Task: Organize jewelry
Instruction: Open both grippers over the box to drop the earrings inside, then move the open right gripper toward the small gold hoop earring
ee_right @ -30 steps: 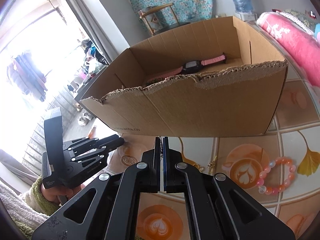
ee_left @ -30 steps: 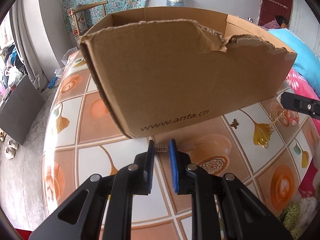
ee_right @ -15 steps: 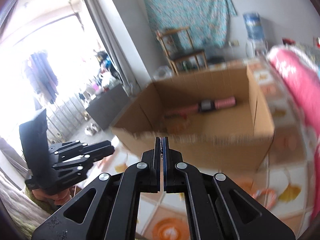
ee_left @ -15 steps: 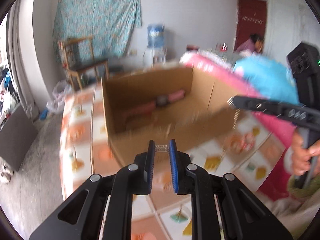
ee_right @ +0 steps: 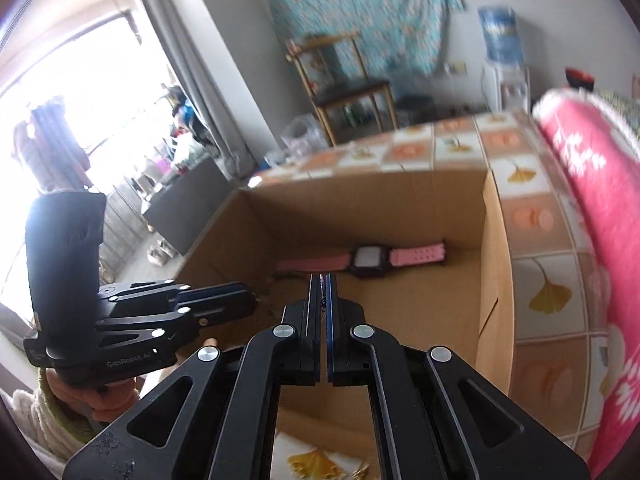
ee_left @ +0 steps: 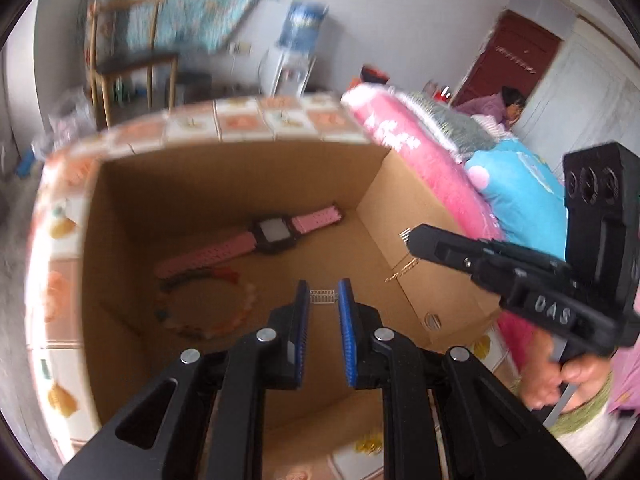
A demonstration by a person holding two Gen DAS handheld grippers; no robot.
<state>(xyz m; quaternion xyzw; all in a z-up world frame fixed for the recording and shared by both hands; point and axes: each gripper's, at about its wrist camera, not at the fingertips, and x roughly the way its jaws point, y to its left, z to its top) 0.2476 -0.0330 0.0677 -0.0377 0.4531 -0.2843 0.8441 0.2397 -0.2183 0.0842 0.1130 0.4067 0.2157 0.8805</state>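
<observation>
Right gripper (ee_right: 323, 280): fingers pressed together on a thin gold chain (ee_left: 404, 271) (it dangles from the tips in the left view), now up over the box (ee_left: 420, 216).
Left gripper (ee_left: 323, 296): jaws a little apart, holding nothing, also over the box.
Change: a second ago both sat low by the box's outer wall on the table (ee_right: 536, 216); both have since risen above the rim.
Box contents: pink watch (ee_left: 276, 236); bead bracelet (ee_left: 208, 304), blurred.
Meaning: chain looks ready to drop in; release not yet made.
</observation>
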